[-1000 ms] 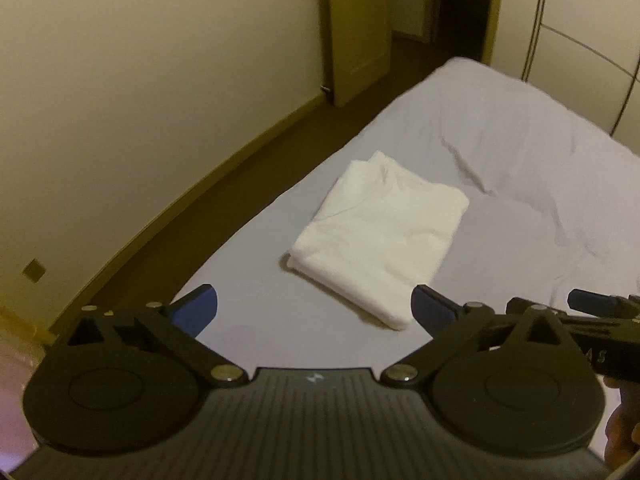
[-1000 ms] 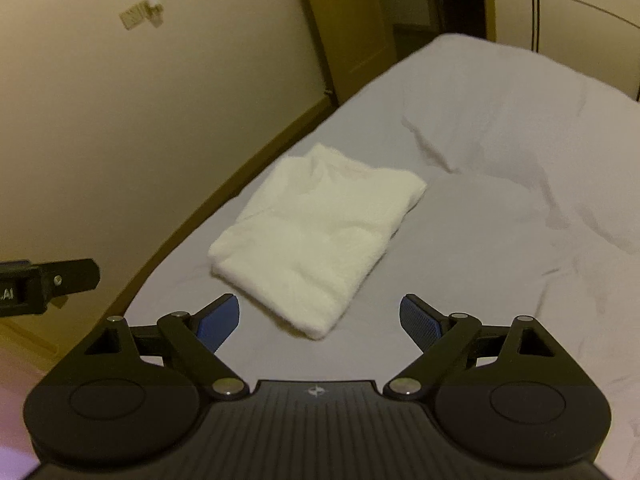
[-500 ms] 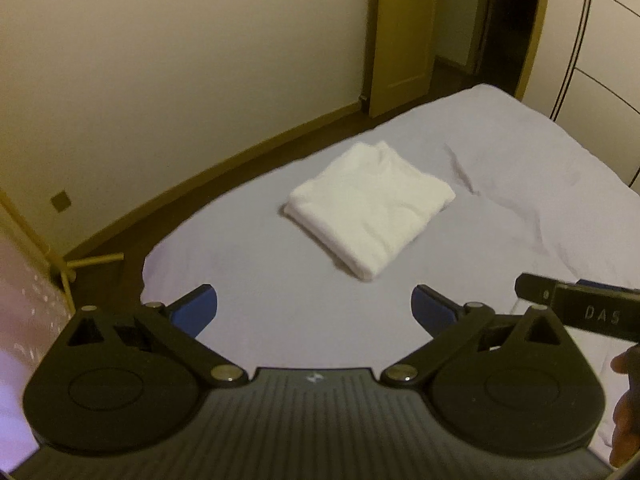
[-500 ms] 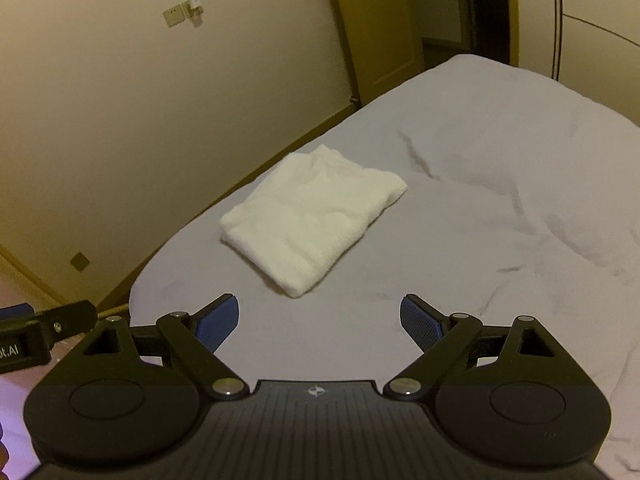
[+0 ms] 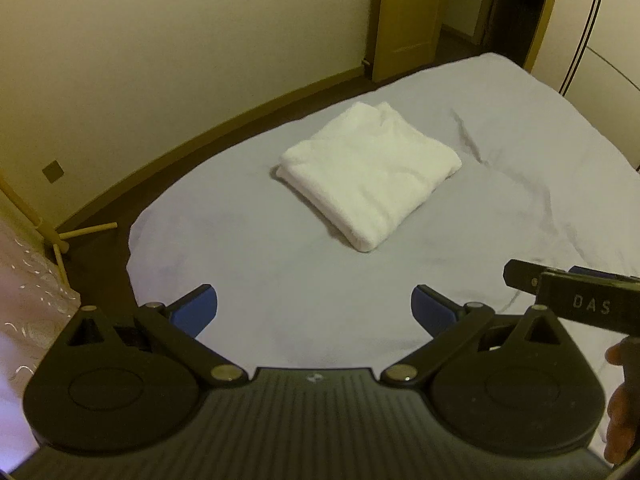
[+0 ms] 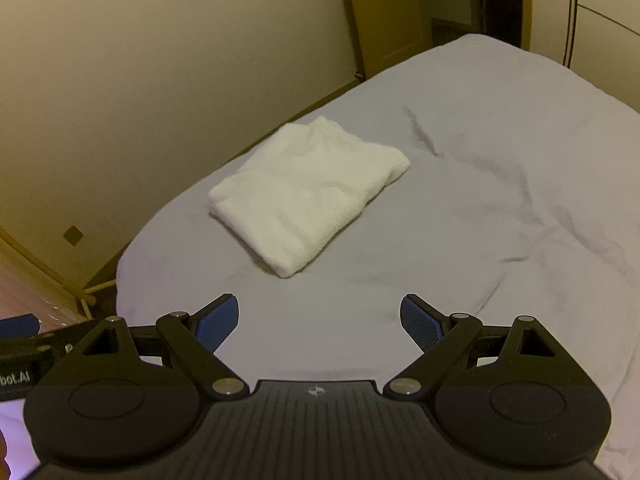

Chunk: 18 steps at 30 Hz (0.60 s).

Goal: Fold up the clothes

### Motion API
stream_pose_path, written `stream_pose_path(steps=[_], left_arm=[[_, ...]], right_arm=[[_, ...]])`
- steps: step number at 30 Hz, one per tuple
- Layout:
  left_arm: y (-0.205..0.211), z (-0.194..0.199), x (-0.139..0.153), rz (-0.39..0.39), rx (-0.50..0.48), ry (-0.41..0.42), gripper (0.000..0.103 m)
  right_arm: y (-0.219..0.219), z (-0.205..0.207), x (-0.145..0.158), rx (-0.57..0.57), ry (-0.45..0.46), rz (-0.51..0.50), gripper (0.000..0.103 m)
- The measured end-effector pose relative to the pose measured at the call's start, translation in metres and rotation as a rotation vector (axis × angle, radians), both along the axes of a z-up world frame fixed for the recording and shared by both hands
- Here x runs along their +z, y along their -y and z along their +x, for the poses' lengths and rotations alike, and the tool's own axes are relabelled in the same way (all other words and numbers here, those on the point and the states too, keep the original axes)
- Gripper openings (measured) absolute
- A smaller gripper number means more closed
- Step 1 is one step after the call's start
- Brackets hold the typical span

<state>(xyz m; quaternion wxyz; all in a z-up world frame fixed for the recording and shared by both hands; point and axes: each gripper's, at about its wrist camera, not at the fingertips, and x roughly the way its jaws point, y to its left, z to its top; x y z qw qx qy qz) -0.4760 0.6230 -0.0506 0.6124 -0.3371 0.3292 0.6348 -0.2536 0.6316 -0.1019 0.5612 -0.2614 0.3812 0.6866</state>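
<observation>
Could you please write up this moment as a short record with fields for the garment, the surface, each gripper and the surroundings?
garment: white folded cloth, a compact rectangle lying flat
surface: bed with grey sheet, creased to the right of the cloth
left gripper: open, empty, above bare sheet, short of the cloth
right gripper: open, empty, also short of the cloth
contact: neither gripper touches the cloth
surroundings: cream wall, wooden door beyond the bed
</observation>
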Motion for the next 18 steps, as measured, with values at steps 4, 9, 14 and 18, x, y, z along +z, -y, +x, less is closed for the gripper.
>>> stream_pose_path(steps=[4, 9, 14, 18], left_arm=[[-0.023, -0.004, -0.006, -0.014, -0.035, -0.031, 0.102], [-0.049, -0.014, -0.012, -0.031, -0.066, -0.046, 0.102], [-0.068, -0.027, -0.015, -0.045, -0.083, -0.047, 0.102], [-0.08, -0.038, -0.013, -0.052, -0.095, -0.041, 0.102]], right_arm=[[-0.016, -0.005, -0.004, -0.026, -0.001, -0.014, 0.09], [-0.033, -0.015, -0.005, -0.054, -0.006, -0.024, 0.09], [-0.05, -0.027, -0.005, -0.075, -0.005, -0.036, 0.09], [-0.061, -0.037, 0.0, -0.082, 0.0, -0.04, 0.09]])
